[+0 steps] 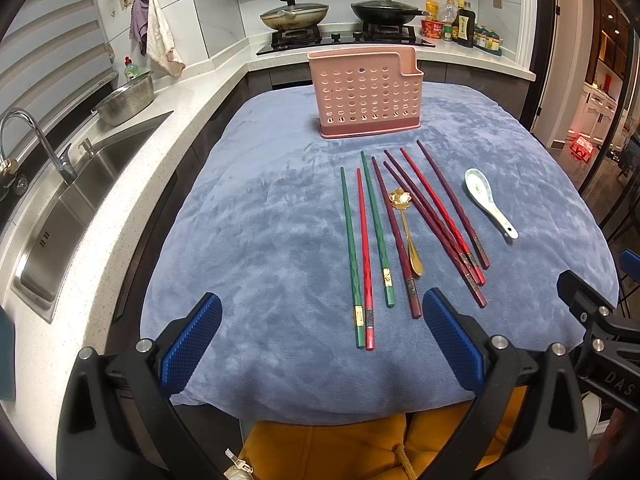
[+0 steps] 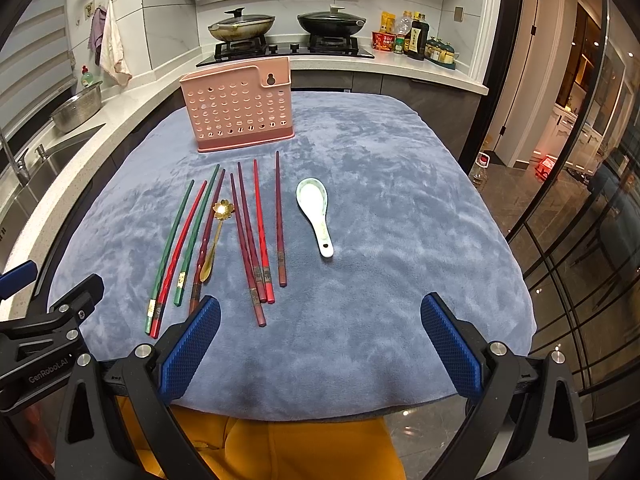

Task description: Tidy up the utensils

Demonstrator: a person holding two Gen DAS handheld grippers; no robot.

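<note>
Surface: blue cloth (image 1: pixel 260 220) over a kitchen table.
Holder: pink utensil holder (image 1: pixel 366 96) upright near the far edge.
Utensils: chopsticks (image 1: pixel 362 256), gold spoon (image 1: pixel 406 228), ceramic spoon (image 1: pixel 488 200) lying mid-table.
Left gripper (image 1: pixel 322 340): fingers spread, empty, at near edge.
Right gripper (image 2: pixel 320 340): fingers spread, empty, at near edge.

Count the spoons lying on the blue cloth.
2. The gold spoon lies among the chopsticks; the white ceramic spoon lies alone to their right. None seems hidden.
</note>
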